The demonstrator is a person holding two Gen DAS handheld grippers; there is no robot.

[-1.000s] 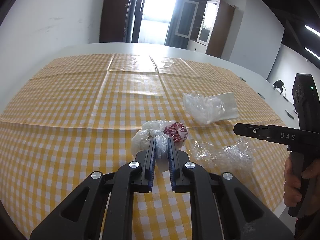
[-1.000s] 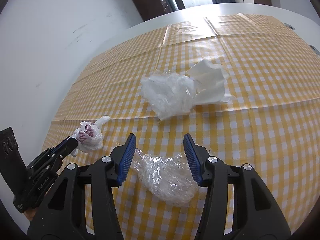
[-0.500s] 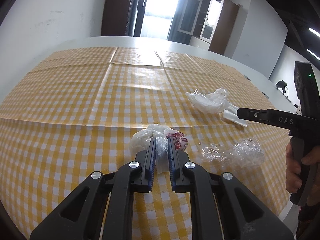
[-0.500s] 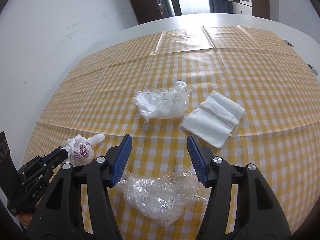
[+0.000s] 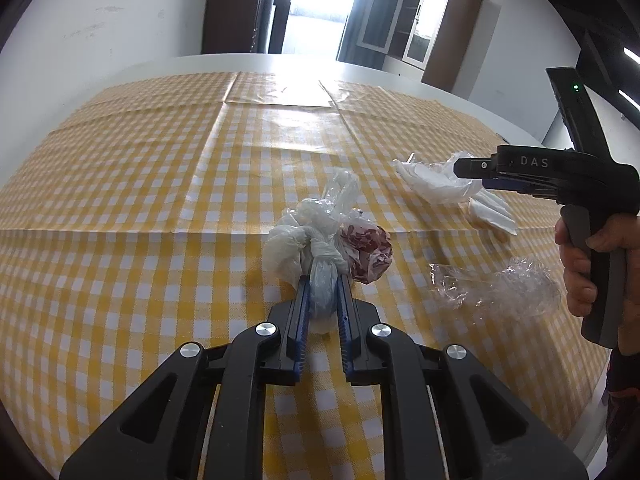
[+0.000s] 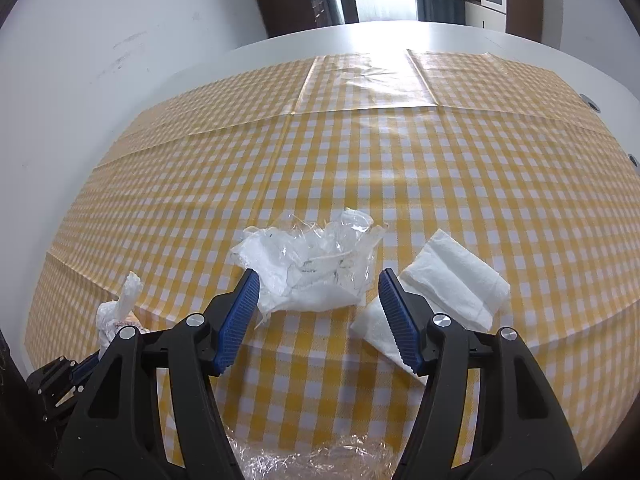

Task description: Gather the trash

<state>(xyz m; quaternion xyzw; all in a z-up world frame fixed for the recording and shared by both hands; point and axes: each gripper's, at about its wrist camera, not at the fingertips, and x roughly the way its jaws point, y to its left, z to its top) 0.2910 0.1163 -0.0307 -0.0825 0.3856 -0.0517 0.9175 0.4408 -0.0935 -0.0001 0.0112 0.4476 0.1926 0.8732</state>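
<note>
My left gripper [image 5: 323, 282] is shut on the knotted neck of a white plastic trash bag [image 5: 320, 240] with red-printed contents, which rests on the yellow checked tablecloth [image 5: 160, 200]. My right gripper [image 6: 318, 280] is open and empty, its fingertips on either side of a crumpled clear-and-white wrapper [image 6: 308, 272] on the cloth. A folded white napkin [image 6: 448, 292] lies just to the right of the right finger. A crumpled clear plastic film [image 5: 500, 288] lies near the table's front; it also shows under the right gripper [image 6: 316, 460]. The trash bag also shows at lower left [image 6: 118, 308].
The tablecloth covers a white table [image 6: 400, 36] with a white wall on the left. A doorway and cabinets [image 5: 420, 40] stand behind the table. The table's right edge [image 5: 592, 412] is close to the hand holding the right gripper [image 5: 560, 168].
The right gripper moved forward from over the clear film to the crumpled wrapper, still open. The left gripper stayed shut on the bag and pushed it forward on the cloth.
</note>
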